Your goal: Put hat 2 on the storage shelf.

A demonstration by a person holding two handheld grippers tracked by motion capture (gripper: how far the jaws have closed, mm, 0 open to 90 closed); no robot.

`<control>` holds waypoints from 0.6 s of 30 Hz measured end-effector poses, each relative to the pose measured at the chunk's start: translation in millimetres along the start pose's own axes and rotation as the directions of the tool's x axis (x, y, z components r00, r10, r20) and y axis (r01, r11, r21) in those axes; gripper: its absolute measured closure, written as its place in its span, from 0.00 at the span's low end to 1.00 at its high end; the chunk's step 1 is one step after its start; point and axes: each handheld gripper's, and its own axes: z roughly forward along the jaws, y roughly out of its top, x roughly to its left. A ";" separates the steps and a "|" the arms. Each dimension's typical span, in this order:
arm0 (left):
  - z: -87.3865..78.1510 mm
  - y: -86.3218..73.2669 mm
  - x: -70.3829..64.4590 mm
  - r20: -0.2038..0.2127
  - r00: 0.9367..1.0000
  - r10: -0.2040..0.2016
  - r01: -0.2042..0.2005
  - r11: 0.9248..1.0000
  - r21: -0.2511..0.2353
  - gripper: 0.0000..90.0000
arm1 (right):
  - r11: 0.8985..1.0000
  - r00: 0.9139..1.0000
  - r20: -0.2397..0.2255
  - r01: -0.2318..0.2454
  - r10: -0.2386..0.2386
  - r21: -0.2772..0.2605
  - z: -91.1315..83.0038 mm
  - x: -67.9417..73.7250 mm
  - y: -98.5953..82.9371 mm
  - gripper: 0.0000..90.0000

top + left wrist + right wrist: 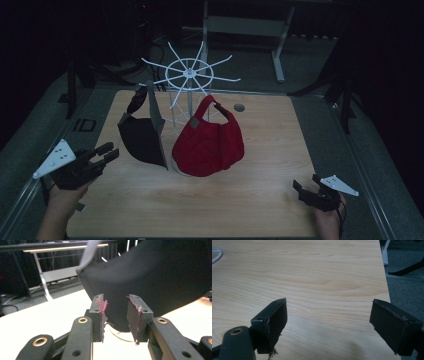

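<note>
L gripper [106,152] near left, jaws narrow, empty, aimed at black cap [142,140] hanging off white wire rack [189,75], so I judge a grab is lined up. Red cap [210,142] hangs center. R gripper [306,186] near right, wide, parked over table [210,205].

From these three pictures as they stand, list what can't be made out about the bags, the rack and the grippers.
- High view: the white rack's lower post and base sit behind the red bag.
- High view: how the black bag hangs is too dark to tell.
- Left gripper view: the black bag is blurred and cut off by the top and right edges.
- Right gripper view: the right gripper's jaws run off the bottom edge.
</note>
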 end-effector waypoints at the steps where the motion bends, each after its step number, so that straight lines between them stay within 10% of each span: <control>1: 1.4 -3.9 -0.8 -0.005 1.000 0.003 -0.003 1.000 0.008 0.75 | 1.000 1.000 -0.001 -0.002 0.002 0.000 -0.1 -0.1 0.0 0.16; 18: 24.2 -68.5 -17.0 0.044 0.999 -0.013 0.008 0.994 0.112 0.71 | 1.000 1.000 -0.001 -0.002 0.002 0.000 0.0 0.1 0.0 0.16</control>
